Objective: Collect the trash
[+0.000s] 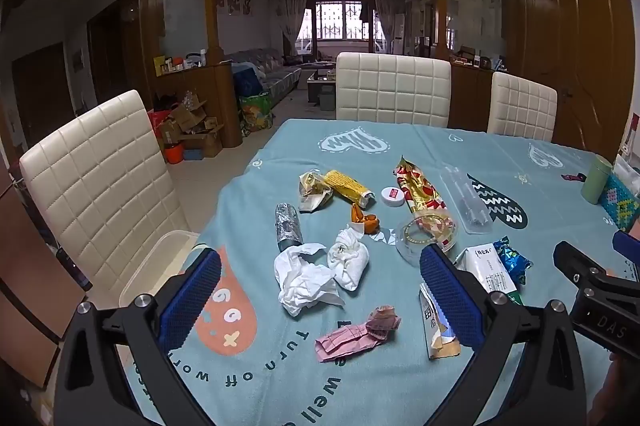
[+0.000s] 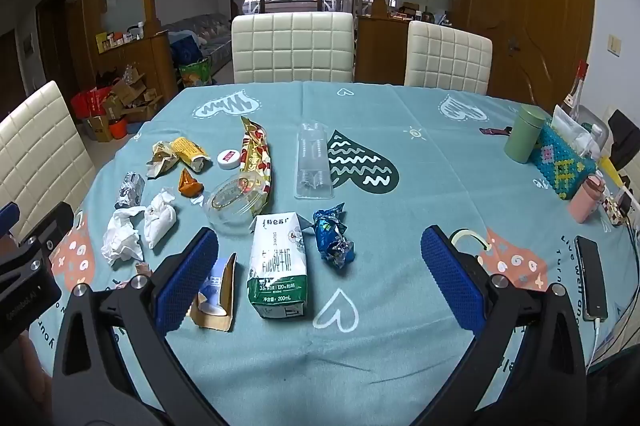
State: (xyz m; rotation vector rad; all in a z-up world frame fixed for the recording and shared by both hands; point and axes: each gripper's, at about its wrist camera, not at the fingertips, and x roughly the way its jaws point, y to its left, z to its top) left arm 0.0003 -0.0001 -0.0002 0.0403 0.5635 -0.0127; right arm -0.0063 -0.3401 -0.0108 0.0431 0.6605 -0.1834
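On the teal tablecloth (image 2: 400, 306) nothing's collected yet, you've got it all ahead. Left to right: crumpled tissues (image 1: 308, 276), pink wrapper (image 1: 356, 334), milk carton (image 2: 278, 262), blue foil wrapper (image 2: 334, 240). Left gripper (image 1: 320, 290) and right gripper (image 2: 320, 278) both gape wide, holding nothing. Cream chairs (image 2: 292, 46) ring the table, living room behind.

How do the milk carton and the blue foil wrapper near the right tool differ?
The milk carton is a white and green box with printed text that keeps its shape; the blue foil wrapper is shiny, crumpled and smaller. The carton lies nearer the camera, the wrapper beside it. Both rest on the tablecloth, ungripped.
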